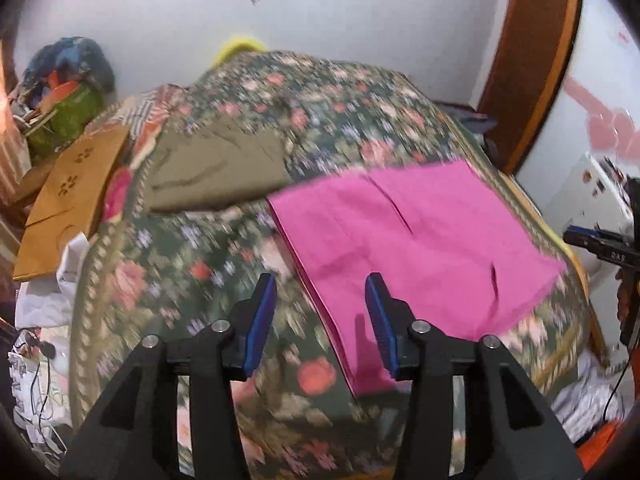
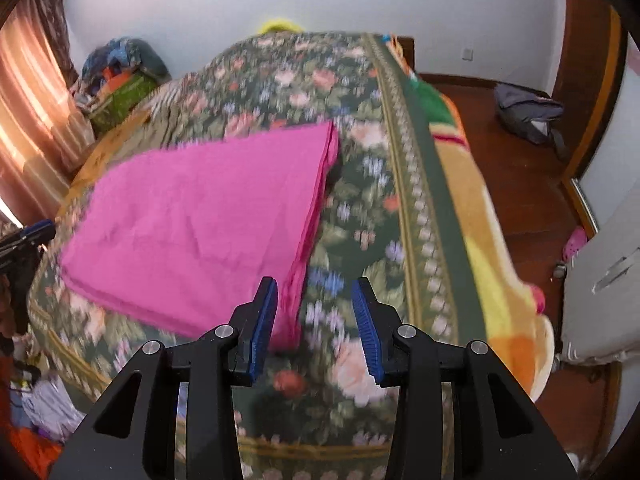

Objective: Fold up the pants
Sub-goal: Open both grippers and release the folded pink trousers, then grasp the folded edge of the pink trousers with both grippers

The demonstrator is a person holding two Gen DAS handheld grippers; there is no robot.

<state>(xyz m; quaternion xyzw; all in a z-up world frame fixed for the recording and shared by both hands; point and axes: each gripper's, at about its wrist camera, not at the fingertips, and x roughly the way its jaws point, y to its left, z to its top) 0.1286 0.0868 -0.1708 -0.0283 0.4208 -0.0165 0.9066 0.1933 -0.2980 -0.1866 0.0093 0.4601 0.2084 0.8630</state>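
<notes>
The pink pants (image 1: 400, 232) lie folded flat in a stacked rectangle on the floral bedcover (image 1: 180, 272). My left gripper (image 1: 320, 284) hovers over their near left edge, open, its blue pads touching no cloth. In the right wrist view the pink pants (image 2: 200, 220) spread to the left. My right gripper (image 2: 315, 284) is open above their near right corner, which shows just beyond the left finger (image 2: 264, 320). Each gripper also appears at the edge of the other view: the right gripper (image 1: 600, 240) and the left gripper (image 2: 24, 236). Both views are motion-blurred.
An olive-brown garment (image 1: 220, 164) lies farther back on the bed. A brown paper bag (image 1: 68, 192) and a green bag with a pile of things (image 1: 68, 112) sit at the left. A grey backpack (image 2: 528, 112) rests on the wooden floor to the right, near a white cabinet (image 2: 600, 280).
</notes>
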